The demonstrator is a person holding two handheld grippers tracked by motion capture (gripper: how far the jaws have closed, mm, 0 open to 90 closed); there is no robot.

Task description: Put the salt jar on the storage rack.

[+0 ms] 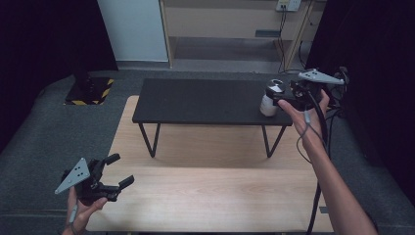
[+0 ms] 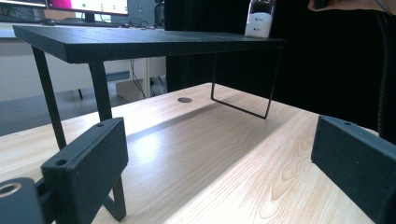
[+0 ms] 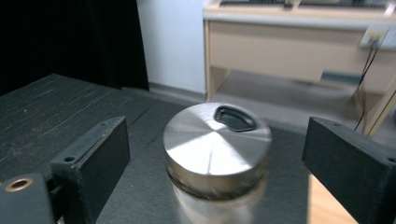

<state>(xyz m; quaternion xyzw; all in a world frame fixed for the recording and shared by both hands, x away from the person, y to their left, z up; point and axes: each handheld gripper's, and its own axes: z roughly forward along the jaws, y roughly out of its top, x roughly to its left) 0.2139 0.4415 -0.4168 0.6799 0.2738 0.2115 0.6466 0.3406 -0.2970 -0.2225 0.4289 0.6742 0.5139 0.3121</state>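
Jar (image 3: 217,154) stands upright on black shelf (image 1: 195,100) (contents unclear), metal lid up; right gripper (image 3: 215,154) spread around it, left gripper (image 1: 117,178) spread, empty.

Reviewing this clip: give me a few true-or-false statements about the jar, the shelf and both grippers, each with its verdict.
1. The jar stands on the black shelf. True.
2. The right gripper is clamped on the jar. False: its jaws stand open either side of the lid, apart from it.
3. The left gripper holds a cup. False: it is open with nothing in it, over the wooden table.
4. The jar has a metal lid. True.
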